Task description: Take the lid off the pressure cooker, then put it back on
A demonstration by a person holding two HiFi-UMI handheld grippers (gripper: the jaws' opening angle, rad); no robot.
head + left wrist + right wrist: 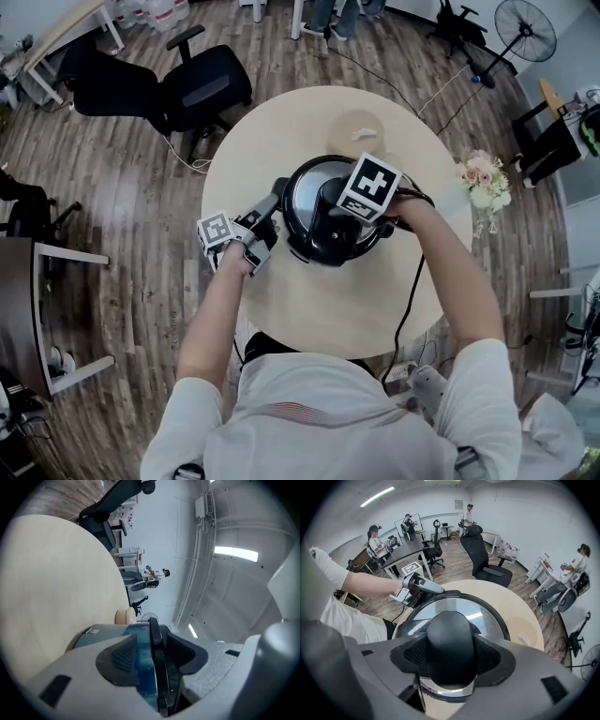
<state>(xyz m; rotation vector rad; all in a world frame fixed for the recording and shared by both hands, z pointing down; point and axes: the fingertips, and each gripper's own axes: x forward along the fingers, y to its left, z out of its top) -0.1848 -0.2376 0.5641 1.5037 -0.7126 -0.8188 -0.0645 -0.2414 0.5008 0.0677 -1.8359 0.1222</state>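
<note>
The cooker [323,246] stands near the middle of the round desk [281,314], a little toward its far side, with the lid [302,192] seated on top: a steel dome inside a black rim [497,616]. The black knob [451,641] rises from the lid's centre. The right gripper [451,667] points steeply down over it, and its fingers are closed on the knob, one dark pad pressed to each side. The marker cube [370,186] on this gripper hides most of the knob in the head view. The left gripper [154,654] lies level at the cooker's left edge, rolled onto its side. Its fingers are closed on that edge, with the black rim and a strip of the blue-grey wall [143,667] clamped between the pads. Its own cube [214,230] sits just off the cooker, above the bare desk. A black cable [410,300] runs from the cooker's right side toward the person and drops over the near edge of the desk. Beyond the cooker a pale round mat [356,131] lies flat on the desk, apart from it. A bunch of pale flowers [483,180] stands just past the desk's right edge. On the wooden floor [112,178] a black chair [192,89] is set behind the desk to the left, and a fan [525,30] stands in the far right corner. The right gripper view shows several other people [375,538] well back in the room.
</note>
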